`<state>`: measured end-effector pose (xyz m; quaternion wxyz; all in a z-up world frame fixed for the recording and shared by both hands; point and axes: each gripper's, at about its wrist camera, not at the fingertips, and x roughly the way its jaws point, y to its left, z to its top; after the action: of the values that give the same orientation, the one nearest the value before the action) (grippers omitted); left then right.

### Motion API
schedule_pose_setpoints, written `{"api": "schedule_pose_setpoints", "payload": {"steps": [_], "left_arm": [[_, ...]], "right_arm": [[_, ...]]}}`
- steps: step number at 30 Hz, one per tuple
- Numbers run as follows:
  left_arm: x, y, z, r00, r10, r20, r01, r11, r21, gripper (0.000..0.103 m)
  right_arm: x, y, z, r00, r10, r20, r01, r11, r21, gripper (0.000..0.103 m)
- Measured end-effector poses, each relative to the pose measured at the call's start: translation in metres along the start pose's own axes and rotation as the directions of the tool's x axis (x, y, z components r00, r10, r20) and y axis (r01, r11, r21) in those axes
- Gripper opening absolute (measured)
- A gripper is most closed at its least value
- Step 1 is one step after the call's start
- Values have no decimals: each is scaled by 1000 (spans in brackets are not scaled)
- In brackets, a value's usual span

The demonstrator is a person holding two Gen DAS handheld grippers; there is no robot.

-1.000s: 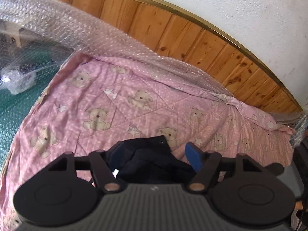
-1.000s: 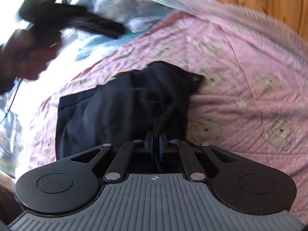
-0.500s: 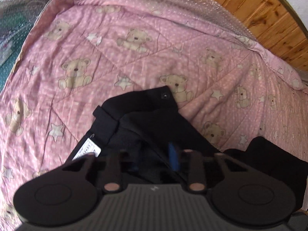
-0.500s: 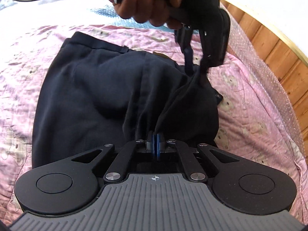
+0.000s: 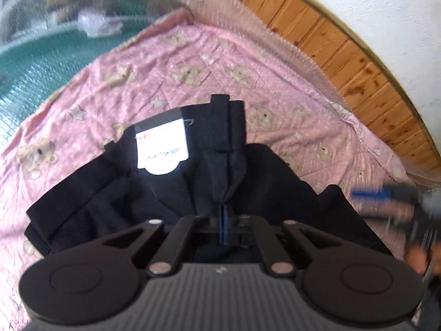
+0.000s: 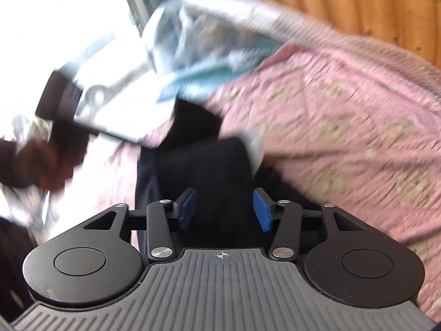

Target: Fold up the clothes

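Lying on the pink bear-print quilt, the dark garment shows its white label, and our left hand-held gripper is clamped on a raised fold of it. Our right hand-held gripper, its jaws just opening, stands apart over the dark cloth, pressing nothing.

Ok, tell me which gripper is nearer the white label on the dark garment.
Left. The left gripper is shut on a fold of the dark garment, the white label just beyond its fingers. The right gripper, open, hangs off to the side.
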<state>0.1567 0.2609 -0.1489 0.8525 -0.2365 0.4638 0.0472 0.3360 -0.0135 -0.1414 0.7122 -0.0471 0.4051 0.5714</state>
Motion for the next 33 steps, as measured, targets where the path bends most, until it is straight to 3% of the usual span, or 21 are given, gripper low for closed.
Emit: {"api": "schedule_pose_setpoints", "payload": {"steps": [2,6,9,12,14,15,16,18,20,23,24,25,26,28,30,31,33], "left_arm": [[-9,-3,-13,999,-18,39,18,1000,6,1],[-20,-3,-28,997,-42,66,40,999,21,1],[-26,0,-38,996,-64,66,62,997,33,1],[-29,5,-46,994,-86,63,84,996,28,1],[-31,8,-50,993,-97,68,96,995,22,1],[-32,9,-52,992,-105,71,104,994,19,1],[-33,10,-53,991,-111,75,110,994,16,1],[-36,12,-54,990,-117,83,116,993,16,1],[-37,15,-54,988,-124,91,123,992,15,2],[-36,21,-54,987,-135,92,135,991,5,2],[-33,22,-54,986,-141,86,141,990,1,2],[-30,22,-55,986,-145,79,145,989,0,2],[-27,23,-55,986,-149,72,149,989,-2,2],[-24,22,-55,986,-155,65,155,988,9,2],[-25,21,-55,986,-157,64,155,988,25,2],[-25,21,-55,985,-158,66,157,987,27,2],[-24,21,-54,985,-160,71,158,987,26,2]], "right_arm": [[9,-21,24,1000,-15,11,14,1000,17,55],[87,-40,52,987,-13,-157,5,999,-52,56],[147,-38,54,960,32,-278,-44,998,-40,59],[192,-30,50,926,-1,-377,-22,998,-57,58],[210,-34,49,894,2,-447,-6,1000,-8,49],[210,-32,51,895,3,-447,-10,1000,-15,36],[209,-30,54,895,3,-446,-14,1000,-22,1],[193,-14,61,913,-26,-408,-11,996,-86,1],[161,17,70,952,-92,-290,28,976,-215,0],[107,80,62,990,-95,-101,36,880,-474,0],[106,85,54,988,-89,-125,20,880,-475,4],[109,86,45,982,-80,-172,-9,884,-466,17],[117,79,34,963,-62,-262,-58,903,-426,33],[122,50,22,939,6,-344,-97,964,-247,42],[109,15,23,959,86,-271,-95,995,-19,42],[102,-5,26,971,122,-205,-101,989,111,48],[95,-44,33,991,76,-112,-38,952,305,52]]}}
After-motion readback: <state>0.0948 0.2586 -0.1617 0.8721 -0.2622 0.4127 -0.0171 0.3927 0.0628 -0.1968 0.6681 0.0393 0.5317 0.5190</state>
